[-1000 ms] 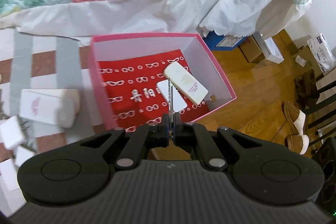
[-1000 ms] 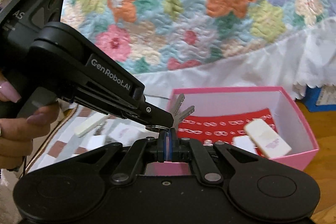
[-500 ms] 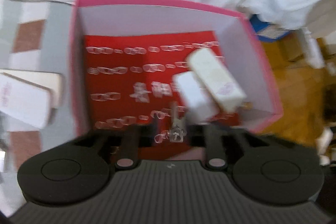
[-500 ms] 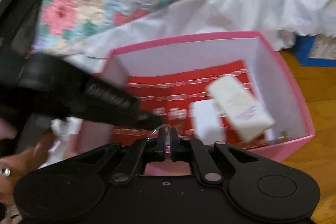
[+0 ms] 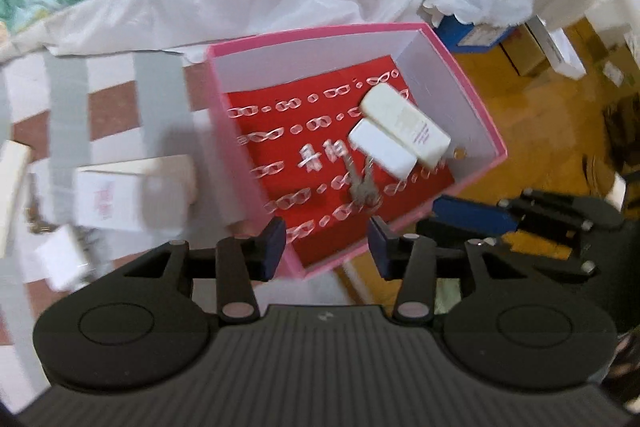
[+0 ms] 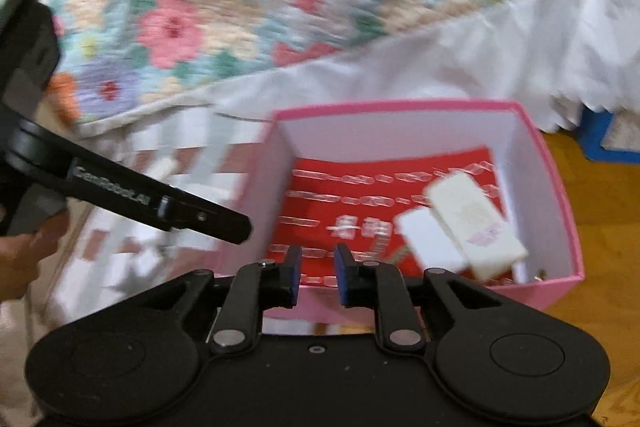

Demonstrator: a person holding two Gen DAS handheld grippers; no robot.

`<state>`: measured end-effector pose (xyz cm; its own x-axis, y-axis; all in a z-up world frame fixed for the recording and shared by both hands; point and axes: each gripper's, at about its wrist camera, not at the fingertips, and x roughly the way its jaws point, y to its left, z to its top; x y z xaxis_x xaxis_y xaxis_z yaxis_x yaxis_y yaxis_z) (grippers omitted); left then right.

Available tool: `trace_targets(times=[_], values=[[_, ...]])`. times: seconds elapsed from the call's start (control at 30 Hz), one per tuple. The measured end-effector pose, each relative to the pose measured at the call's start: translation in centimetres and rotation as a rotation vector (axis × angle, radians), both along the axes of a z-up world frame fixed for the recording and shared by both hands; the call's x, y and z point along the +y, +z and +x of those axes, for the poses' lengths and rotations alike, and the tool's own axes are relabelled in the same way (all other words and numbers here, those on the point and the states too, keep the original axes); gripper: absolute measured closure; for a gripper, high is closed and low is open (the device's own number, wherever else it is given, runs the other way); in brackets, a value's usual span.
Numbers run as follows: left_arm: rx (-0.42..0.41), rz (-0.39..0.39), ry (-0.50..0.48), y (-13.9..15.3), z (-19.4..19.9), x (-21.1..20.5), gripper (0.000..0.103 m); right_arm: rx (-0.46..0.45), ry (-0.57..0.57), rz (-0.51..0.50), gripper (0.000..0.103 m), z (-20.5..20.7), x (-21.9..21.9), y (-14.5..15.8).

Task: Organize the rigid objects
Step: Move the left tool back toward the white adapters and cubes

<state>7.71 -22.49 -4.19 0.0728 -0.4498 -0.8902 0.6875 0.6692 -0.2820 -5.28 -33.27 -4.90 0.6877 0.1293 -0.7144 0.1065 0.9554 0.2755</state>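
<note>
A: What sits in the pink box (image 5: 472,95)?

B: Straight ahead of the left gripper (image 5: 327,242), whose jaws are spread wide and hold nothing, a bunch of keys (image 5: 362,187) lies on the box's red liner (image 5: 276,115). The liner carries rows of small white glasses shapes and some white characters too blurred to read. Beyond the keys and a little to the right, two white rectangular blocks (image 5: 404,129) lie side by side, touching; the farther one bears small pink lettering I cannot make out.

A: And the right gripper (image 6: 316,277)?

B: Its jaws are parted too, with nothing between them, just short of the box's near wall (image 6: 400,311).

A: Any readable writing?

B: "GenRobot.AI" on the left gripper's side in the right wrist view. Left of the left jaws, outside the box, a white carton (image 5: 116,195) shows a blurred pink print.
</note>
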Motion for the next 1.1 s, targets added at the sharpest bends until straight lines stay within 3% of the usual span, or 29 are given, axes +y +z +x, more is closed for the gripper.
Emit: trace_targets(times=[0.13,0.33,0.5,0.7,0.73,0.8,0.97,1.1], values=[[-0.060,0.131,-0.020,1.6,0.0,4.1,0.053,-0.003,0.083,-0.020,0.069,0.2,3.7,2.6],[-0.069,0.134,0.033,3.6,1.7,11.5,0.050,-0.024,0.233,0.034,0.069,1.2,9.0,4.6],[-0.056,0.115,0.106,3.1,3.0,17.0,0.046,-0.007,0.392,0.084,0.063,3.3,13.5,4.9],[-0.017,0.072,0.155,-0.7,4.9,20.7,0.045,0.061,0.544,0.139,0.049,6.5,19.0,1.5],[-0.008,0.073,0.156,-1.5,5.4,20.9,0.045,0.081,0.545,0.156,0.043,7.2,19.7,0.5],[0.005,0.084,0.163,-3.3,6.3,21.1,0.045,0.121,0.535,0.190,0.034,8.5,20.6,-1.4],[0.048,0.069,0.215,-7.3,8.5,22.3,0.045,0.254,0.427,0.238,0.034,11.4,22.3,-6.8],[0.019,0.093,0.262,-9.5,9.5,23.0,0.045,0.273,0.380,0.169,0.034,12.7,24.1,-9.6]])
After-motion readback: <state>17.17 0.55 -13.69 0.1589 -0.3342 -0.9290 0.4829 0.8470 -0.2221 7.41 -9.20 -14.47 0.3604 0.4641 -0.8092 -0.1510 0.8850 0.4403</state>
